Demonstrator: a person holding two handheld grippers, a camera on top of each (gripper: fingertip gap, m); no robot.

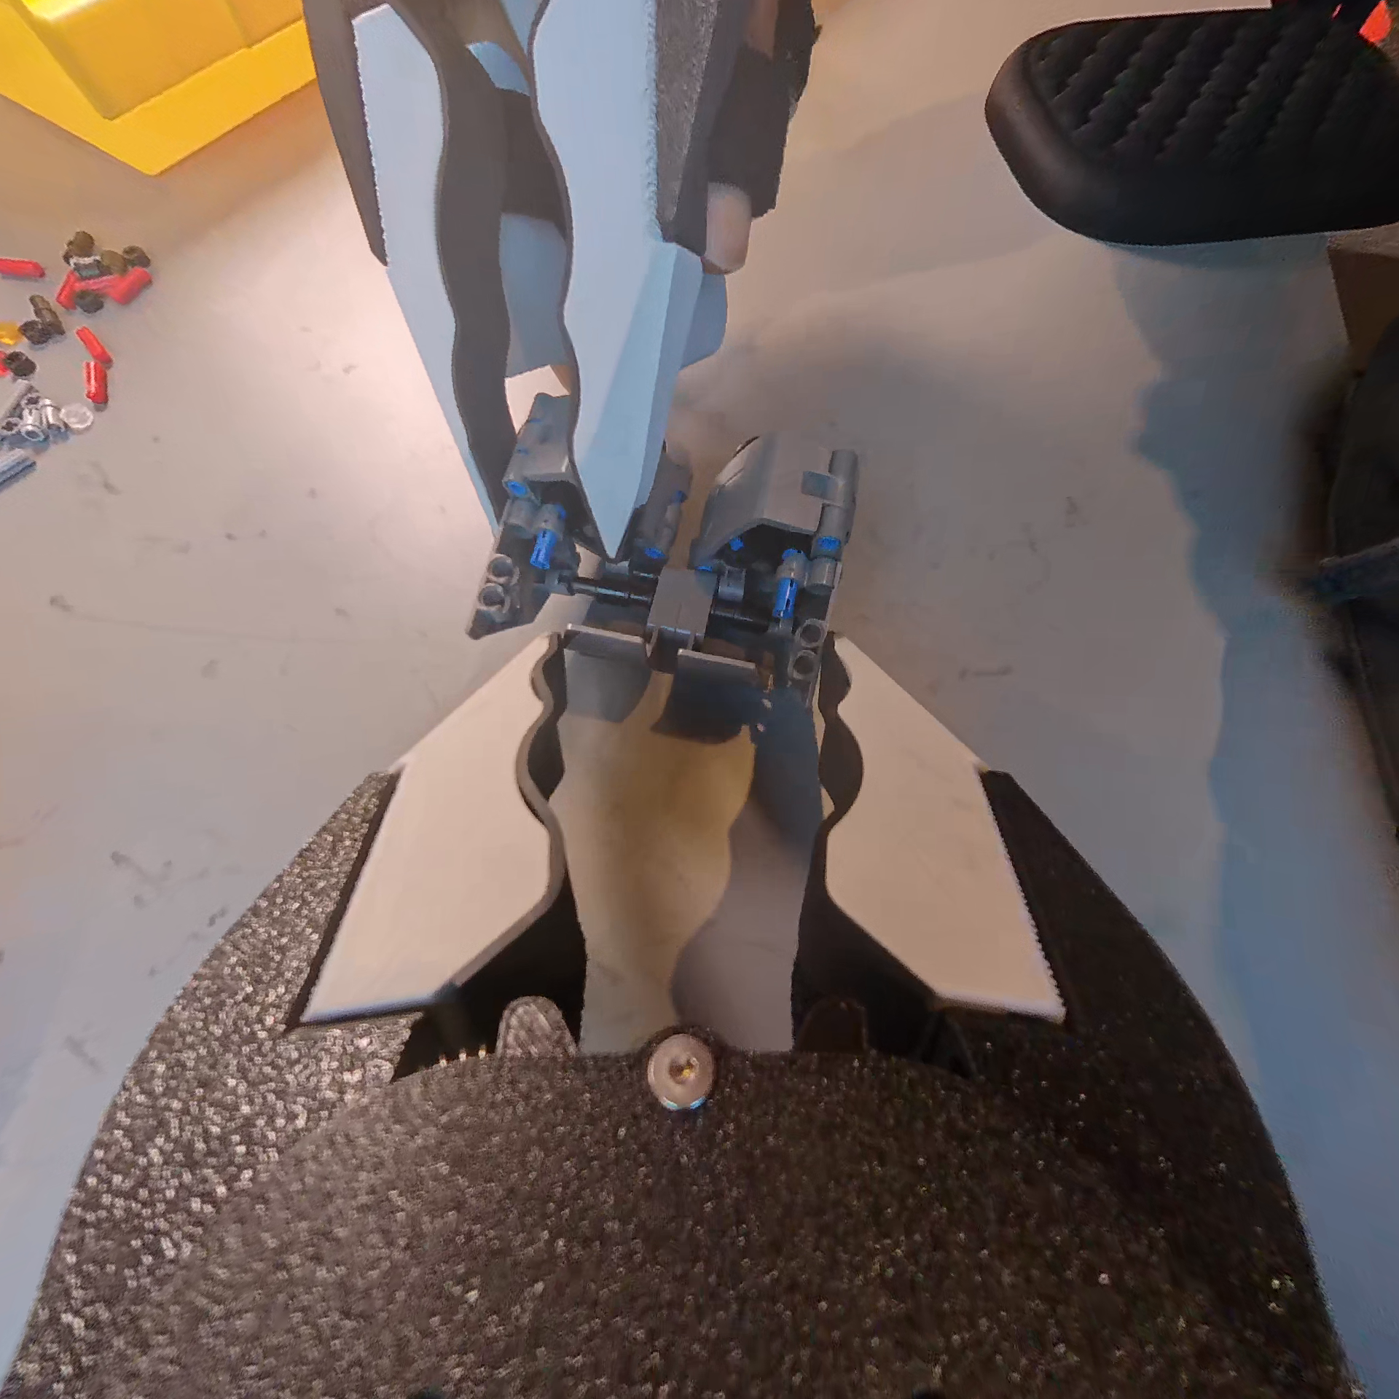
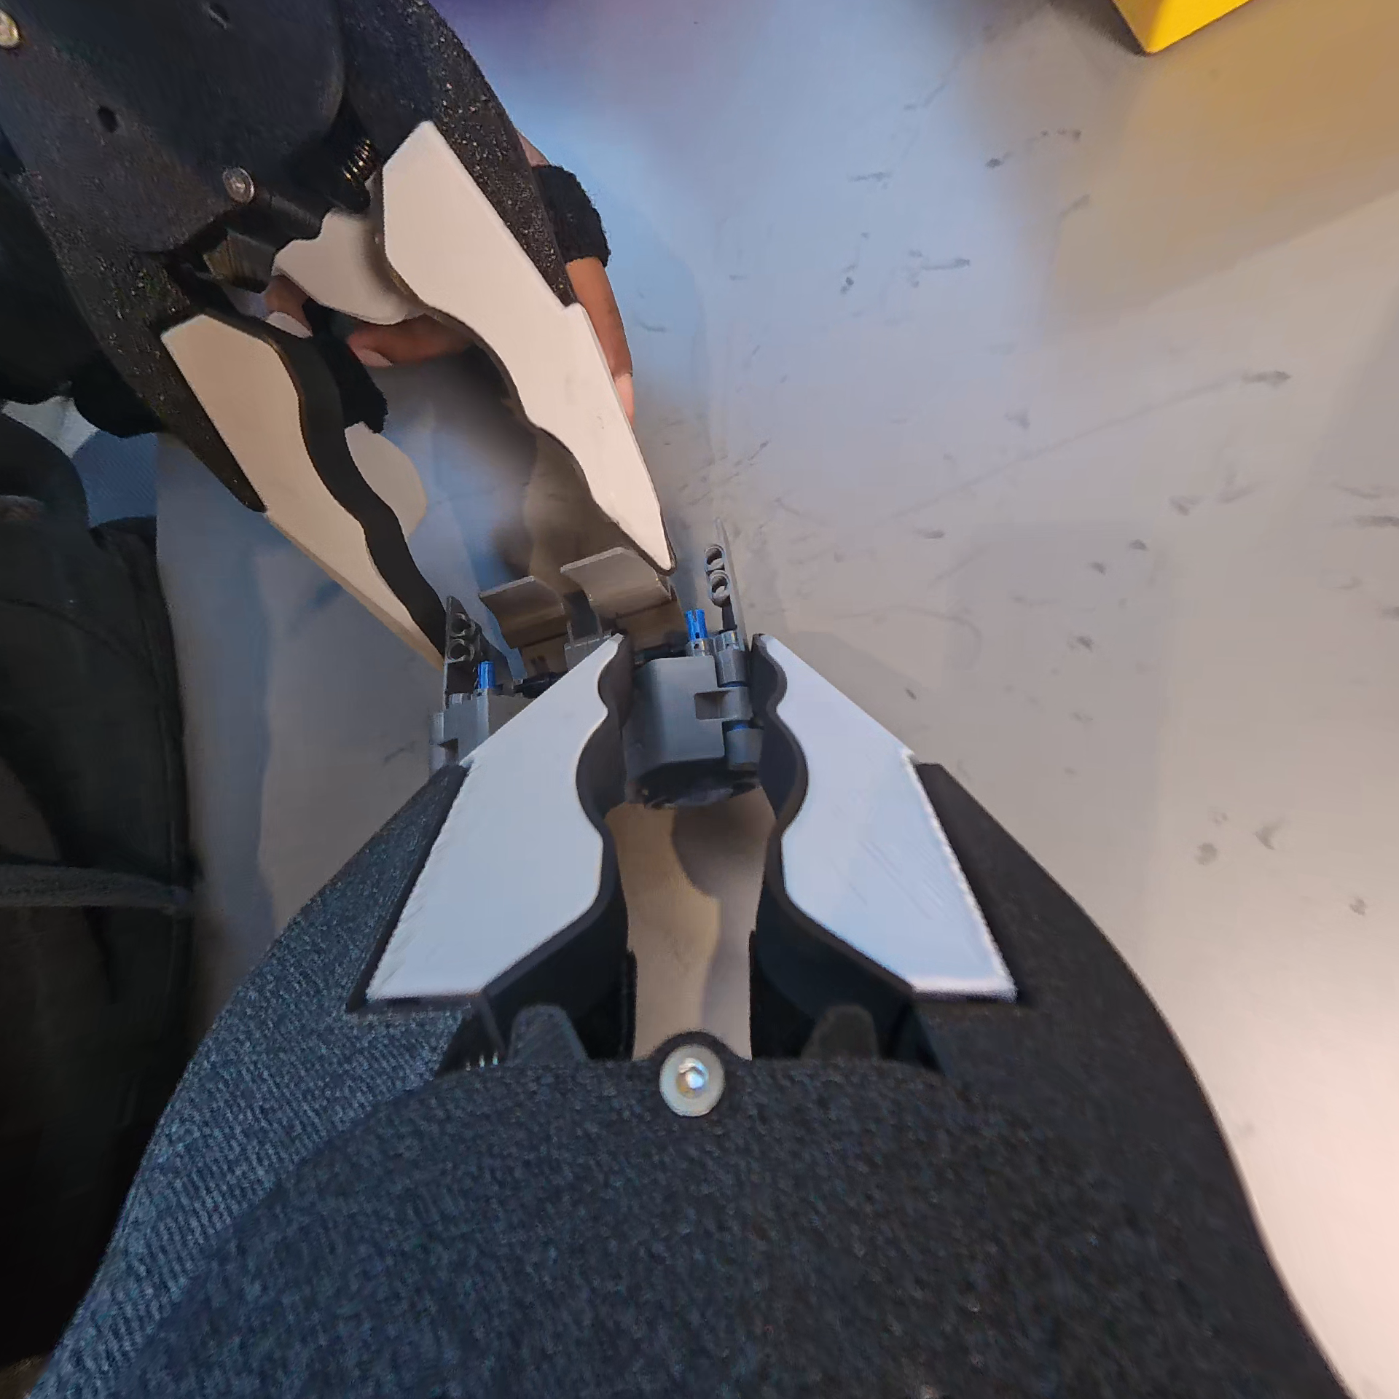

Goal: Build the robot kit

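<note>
Both grippers (fingers closed) on grey assembly [image 1: 681, 598]

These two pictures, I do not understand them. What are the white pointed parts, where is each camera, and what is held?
Each picture comes from a camera mounted on a hand-held gripper, looking forward along its two white fingers. A person holds one in each hand; no robot arm is there. Both close on one grey brick model with blue pins, over a pale table. The left gripper grips its flat near end. The right gripper clamps a blocky grey part. Loose red and black pieces, a yellow box and a black chair seat are nearby.
</note>
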